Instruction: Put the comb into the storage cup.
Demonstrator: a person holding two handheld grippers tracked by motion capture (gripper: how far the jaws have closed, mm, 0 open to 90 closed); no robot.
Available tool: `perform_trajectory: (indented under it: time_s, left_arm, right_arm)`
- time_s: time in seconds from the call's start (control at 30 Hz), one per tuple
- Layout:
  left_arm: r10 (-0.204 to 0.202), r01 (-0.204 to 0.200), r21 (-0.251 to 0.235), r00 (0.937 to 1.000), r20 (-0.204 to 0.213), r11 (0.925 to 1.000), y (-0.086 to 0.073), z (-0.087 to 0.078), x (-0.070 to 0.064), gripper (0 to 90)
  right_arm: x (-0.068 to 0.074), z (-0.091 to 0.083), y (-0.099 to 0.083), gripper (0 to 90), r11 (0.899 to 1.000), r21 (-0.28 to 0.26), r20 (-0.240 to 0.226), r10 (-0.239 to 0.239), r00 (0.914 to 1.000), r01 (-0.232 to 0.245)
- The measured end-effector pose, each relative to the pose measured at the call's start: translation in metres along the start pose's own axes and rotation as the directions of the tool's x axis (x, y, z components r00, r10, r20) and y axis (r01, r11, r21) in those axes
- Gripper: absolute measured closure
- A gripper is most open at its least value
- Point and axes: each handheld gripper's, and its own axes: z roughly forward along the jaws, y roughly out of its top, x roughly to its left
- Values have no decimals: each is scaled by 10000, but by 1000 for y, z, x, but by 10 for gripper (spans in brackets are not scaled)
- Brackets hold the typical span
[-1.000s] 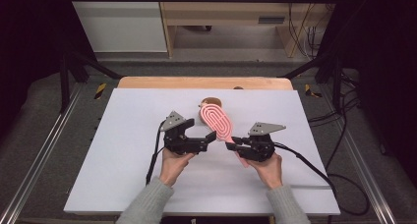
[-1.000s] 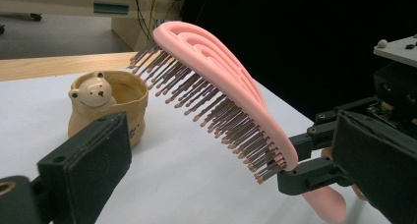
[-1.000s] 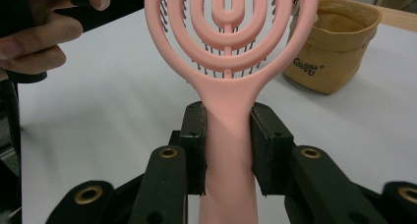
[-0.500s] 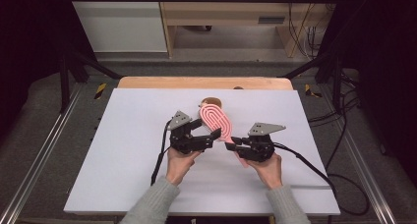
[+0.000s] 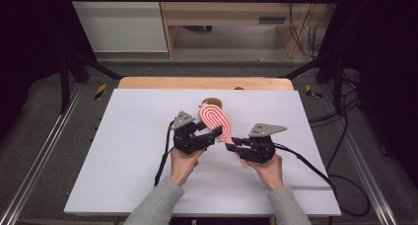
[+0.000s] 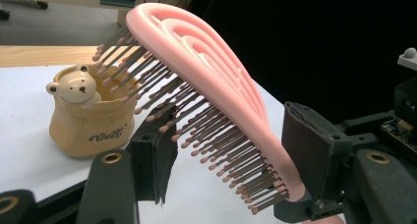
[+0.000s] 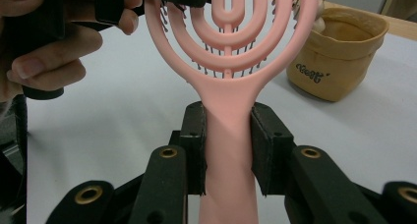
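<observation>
A pink hairbrush point(image 5: 217, 122) is being held above the middle of the white worktop point(image 5: 123, 151), bristles facing left. The right tool point(image 5: 230, 142) is clamping its handle between both jaws. The left tool point(image 5: 215, 132) is standing open around the brush head (jaws not touching it). A tan bear-faced pot point(image 6: 87, 111) is sitting just beyond.

Grey knit sleeves point(image 5: 156, 205), black claws point(image 5: 215, 134) (brass-ringed screws)
</observation>
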Motion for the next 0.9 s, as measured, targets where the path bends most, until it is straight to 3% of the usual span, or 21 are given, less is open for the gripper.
perform_trajectory:
  time_s: [0.33,0.9]
  left_arm:
    - [-422,423,-35,9991,56,9991,0,0,0,438]
    - [-676,687,-414,9973,269,9968,0,-3,-3,521]
  right_arm:
    - [0,1,-1,703,10000,2,6,-55,10000,55]
    - [1,2,-1,704,9998,-154,43,-138,9999,139]
